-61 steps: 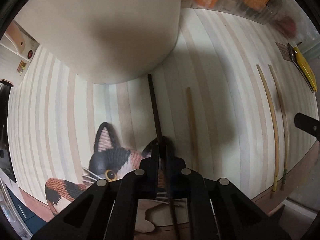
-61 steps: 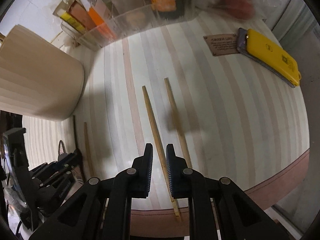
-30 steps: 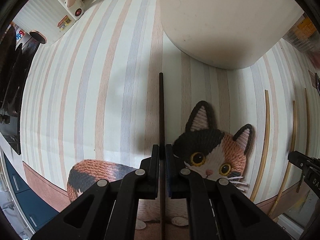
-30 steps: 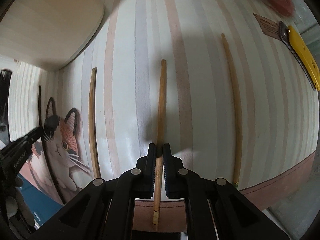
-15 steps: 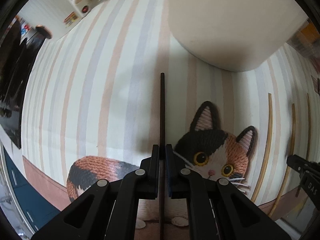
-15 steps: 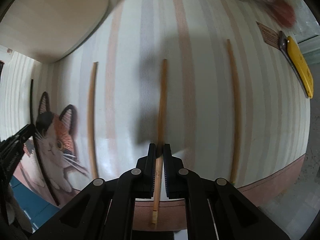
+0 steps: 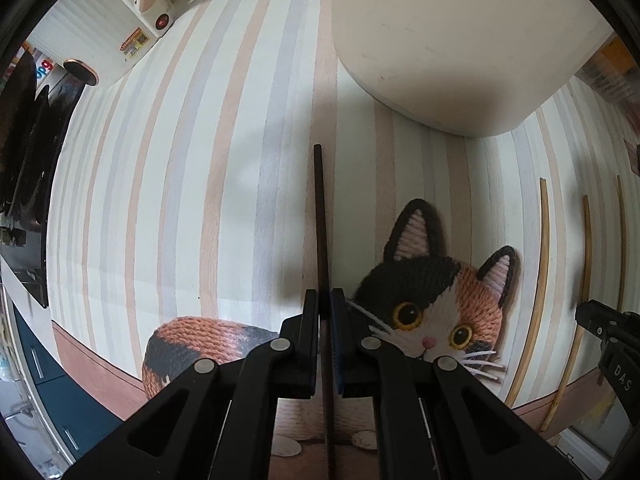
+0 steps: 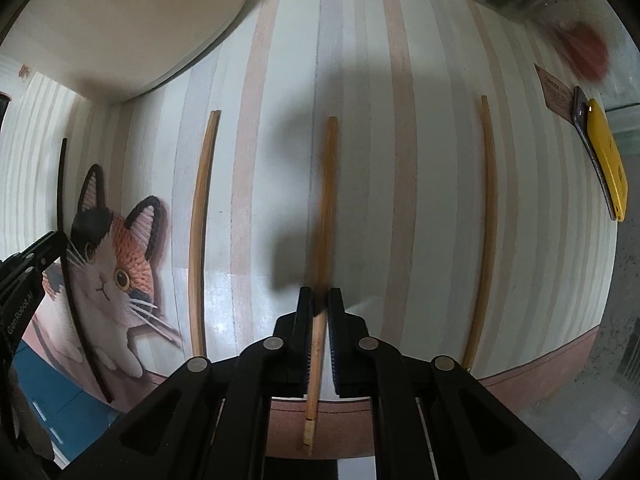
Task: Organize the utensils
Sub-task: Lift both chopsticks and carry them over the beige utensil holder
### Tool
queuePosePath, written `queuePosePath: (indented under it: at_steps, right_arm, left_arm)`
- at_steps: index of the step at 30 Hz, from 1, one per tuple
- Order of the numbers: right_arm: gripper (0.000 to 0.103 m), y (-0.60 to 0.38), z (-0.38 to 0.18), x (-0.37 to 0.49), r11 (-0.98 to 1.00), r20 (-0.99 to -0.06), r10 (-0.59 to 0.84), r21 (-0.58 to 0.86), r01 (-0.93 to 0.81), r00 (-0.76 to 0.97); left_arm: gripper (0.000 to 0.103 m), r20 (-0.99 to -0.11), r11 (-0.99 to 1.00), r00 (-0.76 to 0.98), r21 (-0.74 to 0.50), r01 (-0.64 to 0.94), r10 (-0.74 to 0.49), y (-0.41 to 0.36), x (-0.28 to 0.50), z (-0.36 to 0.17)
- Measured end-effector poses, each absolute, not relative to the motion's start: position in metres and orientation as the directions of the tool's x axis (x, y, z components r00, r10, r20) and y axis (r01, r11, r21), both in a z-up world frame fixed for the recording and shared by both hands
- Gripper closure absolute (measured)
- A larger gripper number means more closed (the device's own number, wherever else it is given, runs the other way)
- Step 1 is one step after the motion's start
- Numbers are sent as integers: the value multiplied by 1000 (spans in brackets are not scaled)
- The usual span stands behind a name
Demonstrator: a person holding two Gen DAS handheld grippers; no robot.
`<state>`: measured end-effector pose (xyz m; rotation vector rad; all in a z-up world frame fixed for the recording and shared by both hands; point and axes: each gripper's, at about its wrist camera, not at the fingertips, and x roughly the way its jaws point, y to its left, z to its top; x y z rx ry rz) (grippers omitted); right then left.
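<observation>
Two grippers each clamp one chopstick over the striped worktop point(image 7: 168, 184). In the left wrist view, the left gripper point(image 7: 325, 304) has its jaws closed on a dark chopstick point(image 7: 320, 216) running up the frame's centre, beside the cat-shaped mat point(image 7: 436, 304). In the right wrist view, the right gripper point(image 8: 320, 304) has its jaws closed on a bamboo chopstick point(image 8: 326, 200), blurred at frame centre. Two further bamboo chopsticks lie on the worktop: one left of centre point(image 8: 200, 232), one right of centre point(image 8: 482, 220). A pale container point(image 7: 460, 40) fills the upper right of the left view. The step in hand appears to be carrying sticks for grouping. It is best done by keeping each stick level, holding the clamp firm so the thin shaft cannot swivel, and setting matching sticks down parallel with ends aligned.
</observation>
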<state>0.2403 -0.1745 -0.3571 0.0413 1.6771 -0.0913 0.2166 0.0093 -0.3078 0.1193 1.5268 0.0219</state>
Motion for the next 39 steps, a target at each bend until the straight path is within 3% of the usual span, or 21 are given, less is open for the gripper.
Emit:
queuePosePath:
  at_steps: [7, 15, 39]
  right_arm:
    - [96, -173, -344, 228, 994, -999, -20, -25, 105, -49]
    - [96, -163, -292, 224, 997, -993, -28, -19, 80, 117]
    - [96, -181, -123, 228, 988, -865, 102, 145, 50, 492]
  left_arm:
    - [100, -984, 991, 135, 124, 57, 115, 6, 209, -291]
    - [100, -959, 993, 264, 112, 28, 101, 9, 207, -237]
    - [101, -827, 999, 562, -35, -24, -15, 49, 208, -69]
